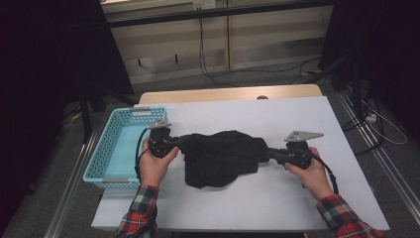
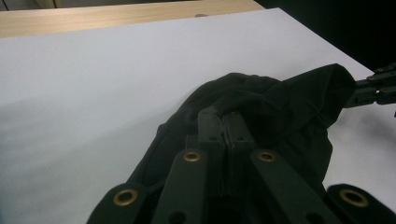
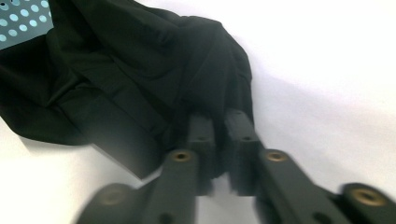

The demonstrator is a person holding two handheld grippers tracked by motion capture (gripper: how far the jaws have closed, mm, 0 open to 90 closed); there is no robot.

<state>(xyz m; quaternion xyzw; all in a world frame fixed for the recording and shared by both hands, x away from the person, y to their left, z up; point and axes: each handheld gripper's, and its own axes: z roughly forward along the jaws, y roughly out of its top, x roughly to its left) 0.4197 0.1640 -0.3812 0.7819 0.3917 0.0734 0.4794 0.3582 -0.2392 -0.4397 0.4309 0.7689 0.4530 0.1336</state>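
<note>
Left gripper jaws pinching black cloth, right gripper jaws astride its other edge, not quite together

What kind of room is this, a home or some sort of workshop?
Probably a lab or recording workspace, not a home: a bare white table, loose cables across a grey floor, dark curtains at the sides, and a person working a black cloth with hand-held tools.

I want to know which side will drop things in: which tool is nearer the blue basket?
Left. The left tool sits right beside the blue basket, gripping the near end of the black cloth; the right tool grips the cloth's far end, away from the basket.
</note>
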